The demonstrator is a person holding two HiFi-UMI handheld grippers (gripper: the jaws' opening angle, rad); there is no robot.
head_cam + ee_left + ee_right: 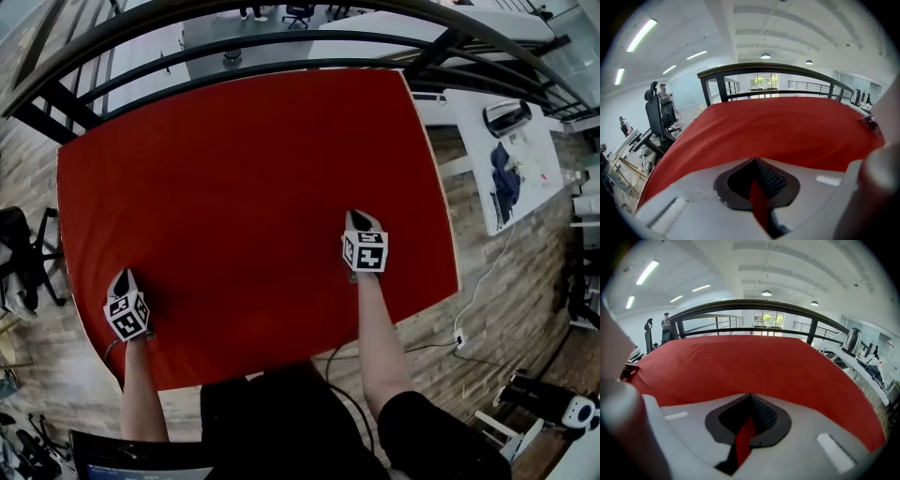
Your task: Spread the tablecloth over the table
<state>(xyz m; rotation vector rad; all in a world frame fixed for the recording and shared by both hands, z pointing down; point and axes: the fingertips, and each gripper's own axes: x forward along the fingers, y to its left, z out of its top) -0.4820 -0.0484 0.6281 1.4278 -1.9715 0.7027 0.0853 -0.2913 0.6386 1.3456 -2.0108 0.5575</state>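
Smooth matt cloth tablecloth (253,216)

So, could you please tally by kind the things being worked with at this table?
Grippers: 2 (left gripper, right gripper, each shut on the cloth)
Red tablecloth: 1
Total: 3

The person wears a black top (281,422) with short black sleeves (427,427). The pale grey left tool (123,276) at 8 o'clock and right tool (357,217) at 3 o'clock each carry a black-and-white square-marked cube (366,251). A thin dark cable (330,364) trails at 6 o'clock.
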